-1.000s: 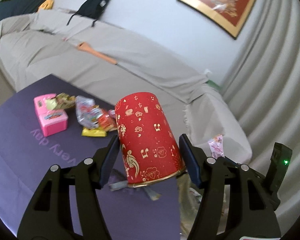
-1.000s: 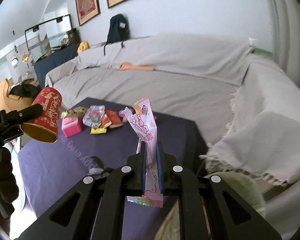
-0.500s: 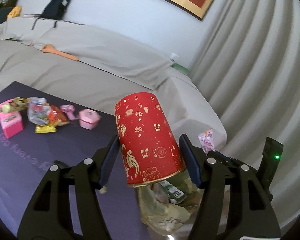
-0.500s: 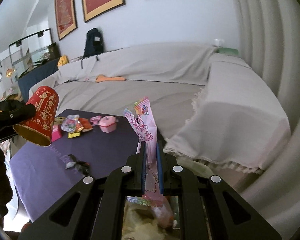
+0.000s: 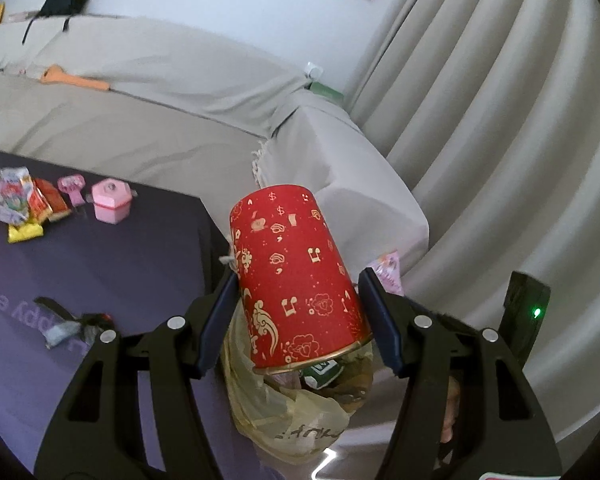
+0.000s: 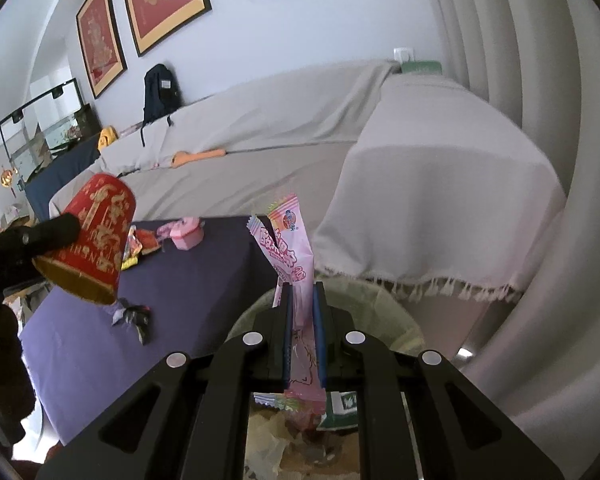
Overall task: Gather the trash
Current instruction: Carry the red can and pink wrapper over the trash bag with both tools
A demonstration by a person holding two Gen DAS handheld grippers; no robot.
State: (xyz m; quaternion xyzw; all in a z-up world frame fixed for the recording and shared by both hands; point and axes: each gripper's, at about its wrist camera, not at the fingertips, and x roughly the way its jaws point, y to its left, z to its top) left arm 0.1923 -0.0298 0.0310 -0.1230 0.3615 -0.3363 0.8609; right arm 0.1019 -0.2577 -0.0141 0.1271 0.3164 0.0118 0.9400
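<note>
My left gripper (image 5: 298, 304) is shut on a red paper cup (image 5: 300, 276) with gold prints, held tilted with its mouth down over a trash bin lined with a yellowish bag (image 5: 284, 412). The cup also shows at the left of the right wrist view (image 6: 94, 236). My right gripper (image 6: 302, 312) is shut on a pink snack wrapper (image 6: 292, 252), held upright above the same bin (image 6: 392, 316). The wrapper's tip shows in the left wrist view (image 5: 388, 272). More wrappers (image 5: 20, 204) and a crumpled dark scrap (image 5: 70, 322) lie on the purple table (image 5: 140, 256).
A small pink box (image 5: 112, 200) stands on the table near the wrappers. A sofa under a grey cover (image 6: 420, 168) runs behind the table and bin. Grey curtains (image 5: 500, 120) hang at the right. A black backpack (image 6: 160, 92) leans on the sofa back.
Both grippers have swung right from over the table to over the trash bin, each still holding its item. The bin now lies directly beneath both.
</note>
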